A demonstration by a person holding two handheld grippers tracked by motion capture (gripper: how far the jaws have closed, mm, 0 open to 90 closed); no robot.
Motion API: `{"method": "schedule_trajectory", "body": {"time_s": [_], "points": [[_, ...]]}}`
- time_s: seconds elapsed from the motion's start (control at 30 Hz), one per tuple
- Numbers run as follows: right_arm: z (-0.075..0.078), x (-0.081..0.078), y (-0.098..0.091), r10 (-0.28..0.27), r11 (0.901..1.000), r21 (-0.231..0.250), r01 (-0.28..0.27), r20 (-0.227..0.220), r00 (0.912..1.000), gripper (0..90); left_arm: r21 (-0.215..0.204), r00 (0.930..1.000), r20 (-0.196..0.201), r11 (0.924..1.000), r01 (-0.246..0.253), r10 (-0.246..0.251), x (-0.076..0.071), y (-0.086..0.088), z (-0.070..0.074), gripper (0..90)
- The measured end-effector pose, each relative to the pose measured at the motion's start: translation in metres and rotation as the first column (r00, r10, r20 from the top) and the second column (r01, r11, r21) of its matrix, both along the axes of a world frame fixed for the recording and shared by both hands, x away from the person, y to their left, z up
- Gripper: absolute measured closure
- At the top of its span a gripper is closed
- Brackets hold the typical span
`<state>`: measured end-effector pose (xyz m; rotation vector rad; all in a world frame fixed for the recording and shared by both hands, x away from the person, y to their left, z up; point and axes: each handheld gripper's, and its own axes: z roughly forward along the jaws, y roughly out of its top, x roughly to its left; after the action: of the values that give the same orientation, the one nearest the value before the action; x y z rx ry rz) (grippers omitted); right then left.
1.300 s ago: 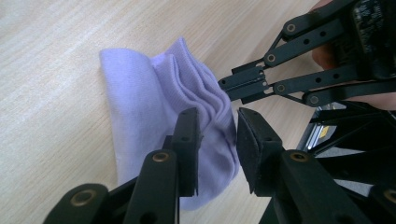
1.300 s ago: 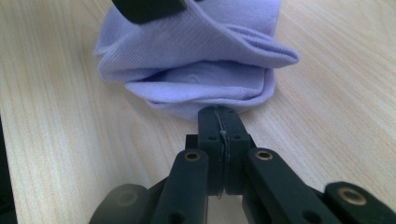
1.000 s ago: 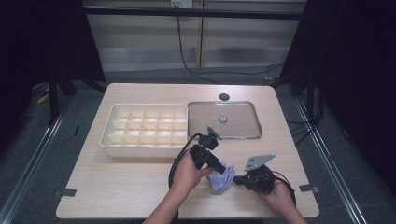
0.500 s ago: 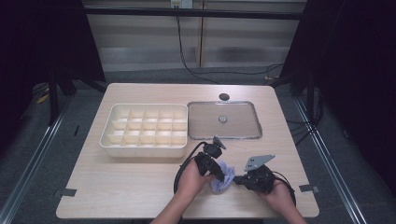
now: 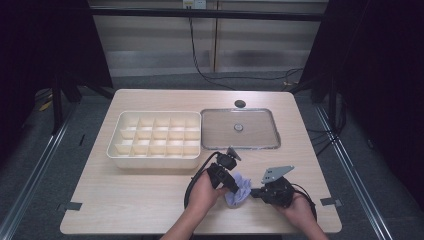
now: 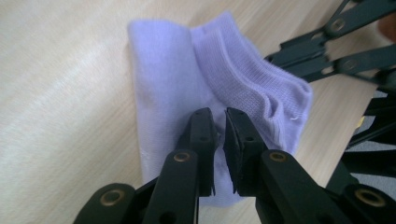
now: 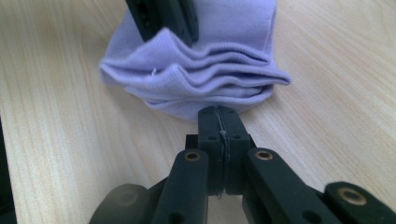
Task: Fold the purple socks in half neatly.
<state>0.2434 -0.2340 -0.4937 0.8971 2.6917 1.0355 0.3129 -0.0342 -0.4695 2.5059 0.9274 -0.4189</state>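
a lilac sock [image 5: 239, 190] lay folded in a bunch on the pale wooden desk [image 5: 125, 200], near its front edge, between the person's two hands. the right hand-held gripper [image 7: 218, 122] sat at the sock's ribbed cuff end with its jaws pressed fully together; a thin sliver of something showed in the seam, so it seemed to be pinching a bit of the fabric's edge, probably to anchor that end while the other tool worked — though the grip itself was too slight to be sure of. the left hand-held gripper [image 6: 218, 122] hung over the smoother body of the sock, jaws narrow with a slim gap, tips pushed into the cloth. its jaws had just been closing, and a fold of the sock appeared to sit between them; whether the pads truly pressed on it could not be told. this looked like a fold or roll in progress, with the sock's layers stacked so that they would fit a small cell.

the cream divided organiser tray [image 5: 156, 140] stood empty further back, and the clear lid [image 5: 240, 129] lay flat just beside it on the right, off so the cells stayed reachable.

compared with a second earlier, the left hand had come down from above the sock onto it, its jaws narrowing on the way — the right hand had not shifted.
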Motion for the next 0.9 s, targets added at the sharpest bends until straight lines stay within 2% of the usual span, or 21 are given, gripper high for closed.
{"method": "schedule_trajectory", "body": {"time_s": [0.1, 0.17, 0.33, 0.4, 0.47, 0.6, 0.67, 0.73, 0.8, 0.9], "points": [[0.000, 0.000, 0.000, 0.000, 1.0000, 0.001, 0.000, -0.004, 1.0000, 89.0, -0.015, 1.0000, -0.006, 0.9999, -0.006, 0.006, -0.001, -0.001, -0.002, 82.4], [0.000, 0.000, 0.000, -0.002, 1.0000, 0.004, 0.002, -0.003, 1.0000, 89.0, -0.024, 0.9999, -0.009, 0.9997, -0.008, 0.008, 0.001, 0.000, 0.002, 82.4], [0.000, 0.000, 0.000, 0.001, 1.0000, 0.003, -0.001, -0.003, 1.0000, 89.0, -0.065, 0.9985, 0.031, 0.9970, -0.043, 0.045, 0.010, 0.001, 0.017, 82.7], [0.000, 0.000, -0.001, 0.000, 1.0000, 0.003, 0.000, -0.004, 1.0000, 88.9, -0.054, 0.9984, 0.028, 0.9974, -0.048, 0.050, 0.015, 0.001, 0.016, 83.0], [0.000, 0.000, 0.000, 0.003, 1.0000, 0.003, -0.003, 0.001, 1.0000, 89.0, -0.048, 0.9975, 0.018, 0.9966, -0.067, 0.068, 0.018, 0.000, 0.010, 83.0], [0.000, 0.000, -0.001, 0.002, 1.0000, 0.003, -0.002, 0.002, 1.0000, 89.0, -0.025, 0.9976, -0.002, 0.9973, -0.069, 0.069, 0.020, 0.000, -0.004, 83.1], [0.000, 0.000, -0.001, -0.002, 1.0000, 0.005, 0.002, -0.005, 1.0000, 89.0, -0.038, 0.9963, -0.014, 0.9957, -0.085, 0.084, 0.021, 0.001, -0.007, 83.3], [0.000, 0.000, -0.001, -0.004, 1.0000, 0.007, 0.004, -0.007, 1.0000, 89.0, -0.032, 0.9970, -0.011, 0.9965, -0.077, 0.077, 0.021, 0.001, -0.004, 82.9], [0.000, 0.000, -0.001, -0.002, 1.0000, 0.005, 0.002, -0.005, 1.0000, 89.0, -0.046, 0.9972, -0.003, 0.9961, -0.075, 0.075, 0.019, 0.002, 0.001, 82.9], [0.000, 0.000, -0.001, -0.002, 1.0000, 0.005, 0.002, -0.004, 1.0000, 88.9, -0.039, 0.9978, 0.027, 0.9975, -0.059, 0.060, 0.016, 0.004, 0.012, 83.1]]}}
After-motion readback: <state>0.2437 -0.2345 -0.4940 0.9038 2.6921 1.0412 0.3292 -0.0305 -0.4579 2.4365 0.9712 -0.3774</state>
